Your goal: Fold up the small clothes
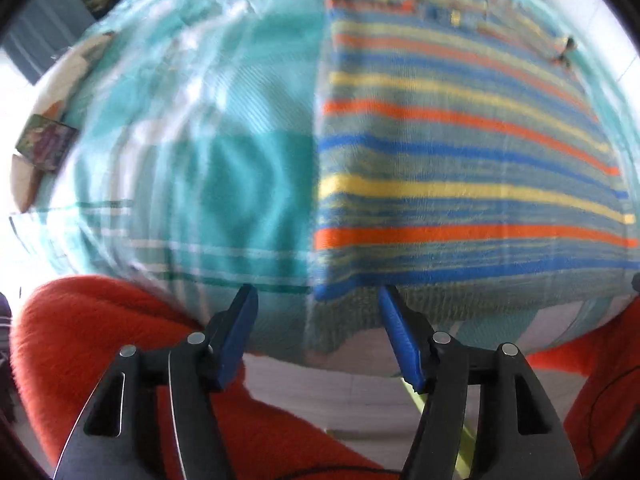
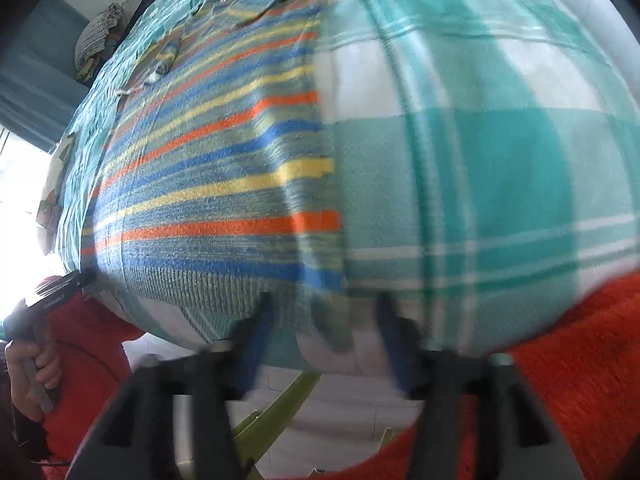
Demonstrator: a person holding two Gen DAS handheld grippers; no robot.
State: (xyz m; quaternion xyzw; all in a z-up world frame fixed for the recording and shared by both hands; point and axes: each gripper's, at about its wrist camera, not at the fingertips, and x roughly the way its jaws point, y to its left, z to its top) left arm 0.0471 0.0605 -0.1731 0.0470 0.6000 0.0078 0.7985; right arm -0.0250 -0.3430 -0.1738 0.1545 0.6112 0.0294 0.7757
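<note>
As seen from both wrist cameras: striped knit sweater (image 1: pixel 460 168) laid flat on the bed, ribbed hem nearest the cameras, collar end far away. Long axis running from hem straight away toward the far side of the bed; stripes of orange, blue and yellow crossing it at right angles. Left side edge of the garment straight and crisp in the left view; right side edge (image 2: pixel 324 184) likewise in the right view, though blurred. Crumpled striped fabric at the far end, sleeve or collar not told apart.

Left gripper (image 1: pixel 318 292) spread wide, blue pads (image 1: pixel 240 332) well apart, empty, hovering just short of the hem near the garment's left corner. Right gripper (image 2: pixel 320 304) also spread wide and holding nothing, heavily motion-blurred, just short of the hem near the right corner.

Underneath: teal and white plaid bedspread (image 1: pixel 192 152) covering the whole bed. Pillow (image 1: pixel 52 100) at the bed's left edge in the left view. Orange-red fleece clothing (image 1: pixel 100 320) of the operator low in both views. Left hand (image 2: pixel 30 372) gripping the other tool's handle at the left edge of the right view. Pale tiled floor (image 1: pixel 320 392) below the bed edge; blue-grey wall (image 2: pixel 36 64) at the back.
</note>
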